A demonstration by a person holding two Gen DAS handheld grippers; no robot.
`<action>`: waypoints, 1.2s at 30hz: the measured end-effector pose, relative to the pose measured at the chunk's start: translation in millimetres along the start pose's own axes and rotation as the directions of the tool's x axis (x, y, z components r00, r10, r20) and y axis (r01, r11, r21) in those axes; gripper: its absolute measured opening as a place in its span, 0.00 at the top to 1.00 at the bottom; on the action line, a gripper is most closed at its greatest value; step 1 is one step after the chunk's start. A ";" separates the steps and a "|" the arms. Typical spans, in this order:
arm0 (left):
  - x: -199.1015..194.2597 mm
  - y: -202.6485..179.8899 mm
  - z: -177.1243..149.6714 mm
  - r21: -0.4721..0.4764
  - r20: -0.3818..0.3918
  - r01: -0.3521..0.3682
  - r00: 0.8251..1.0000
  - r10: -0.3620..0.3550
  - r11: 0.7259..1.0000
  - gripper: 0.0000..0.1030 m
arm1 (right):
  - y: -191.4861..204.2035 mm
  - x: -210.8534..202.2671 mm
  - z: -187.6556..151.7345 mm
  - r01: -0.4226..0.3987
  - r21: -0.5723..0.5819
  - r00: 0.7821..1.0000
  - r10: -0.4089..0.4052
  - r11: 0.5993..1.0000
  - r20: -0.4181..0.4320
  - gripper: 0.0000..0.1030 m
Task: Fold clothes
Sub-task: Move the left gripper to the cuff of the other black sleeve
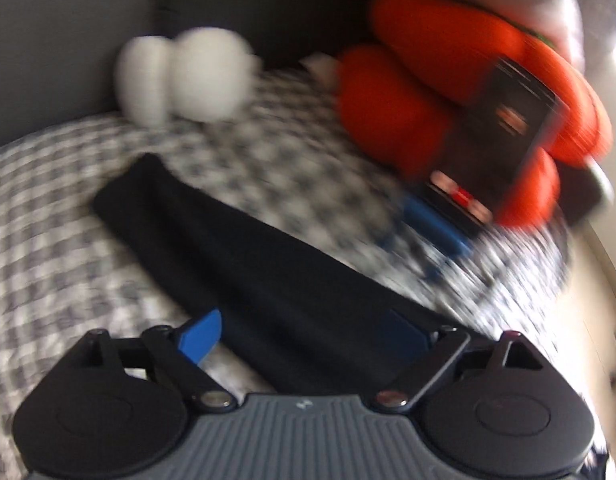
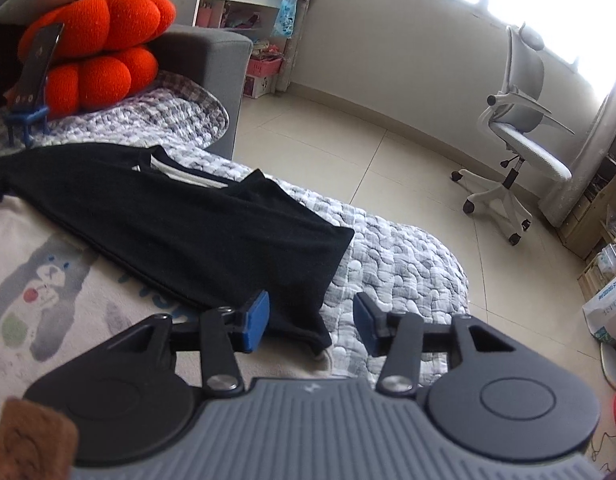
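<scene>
Left wrist view, blurred: left gripper (image 1: pixel 304 334) jaws spread wide, nothing pinched; black T-shirt (image 1: pixel 244 256) runs as a folded strip from betw. the blue pads out across the checked quilt (image 1: pixel 60 208). Orange pumpkin cushions (image 1: pixel 439 92) w/ a phone (image 1: pixel 503 136) propped on a blue stand (image 1: pixel 431 220) sit far right; white rounded things (image 1: pixel 188 76) at the back. Right wrist view: right gripper (image 2: pixel 309 322) jaws apart, not clamping; shirt hem corner lies betw. the pads, left pad just over the cloth. Shirt lies partly on a cream printed garment (image 2: pixel 48 272), near the quilt's edge; beyond it open tiled floor (image 2: pixel 347 128), office chair (image 2: pixel 519 128) well apart. No containers in play.
</scene>
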State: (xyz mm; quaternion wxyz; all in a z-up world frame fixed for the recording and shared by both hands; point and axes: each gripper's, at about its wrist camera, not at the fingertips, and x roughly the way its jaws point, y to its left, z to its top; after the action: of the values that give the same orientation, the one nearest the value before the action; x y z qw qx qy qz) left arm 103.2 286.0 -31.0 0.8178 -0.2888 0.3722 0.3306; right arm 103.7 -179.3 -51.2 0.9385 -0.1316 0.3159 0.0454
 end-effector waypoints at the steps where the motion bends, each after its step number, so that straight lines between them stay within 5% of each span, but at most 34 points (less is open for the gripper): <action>1: 2.3 7.7 2.8 -0.042 0.017 -0.042 0.999 0.042 0.998 0.09 | 1.3 -1.3 2.4 -0.010 0.011 1.000 0.009 1.000 0.012 0.50; 6: 11.7 43.5 15.9 -0.203 0.036 -0.139 0.988 0.150 0.969 0.09 | 11.7 -3.6 12.9 -0.054 0.047 0.997 0.051 0.997 0.062 0.46; 15: 36.2 76.5 25.6 -0.278 0.024 -0.185 0.980 0.199 0.943 0.15 | 29.8 -3.0 28.4 -0.096 0.089 0.990 0.085 0.991 0.113 0.42; 18: 46.3 89.2 25.6 -0.333 0.004 -0.189 0.979 0.202 0.924 0.29 | 33.7 -2.6 31.3 -0.119 0.119 0.986 0.103 0.986 0.127 0.42; 23: 54.4 96.1 20.1 -0.371 0.082 -0.207 0.964 0.254 0.905 0.57 | 43.3 -0.2 34.7 -0.158 0.134 0.981 0.140 0.978 0.138 0.41; 26: 54.3 101.5 17.8 -0.410 0.105 -0.179 0.965 0.241 0.894 0.85 | 50.3 1.3 36.5 -0.176 0.128 0.978 0.158 0.976 0.139 0.41; 28: 52.1 105.4 17.1 -0.441 0.123 -0.146 0.968 0.220 0.885 0.95 | 53.7 1.9 37.3 -0.185 0.126 0.976 0.167 0.975 0.141 0.41; 36: 16.3 89.4 23.9 -0.414 0.289 0.079 0.956 0.049 0.907 0.96 | 54.2 2.4 40.0 -0.224 0.170 0.967 0.198 0.960 0.158 0.41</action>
State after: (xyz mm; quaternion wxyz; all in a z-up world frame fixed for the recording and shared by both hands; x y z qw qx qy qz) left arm 53.8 363.4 -51.0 0.7846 -0.4092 0.1646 0.4357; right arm 119.8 -116.1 -33.9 0.9563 -0.0049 0.2645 0.1248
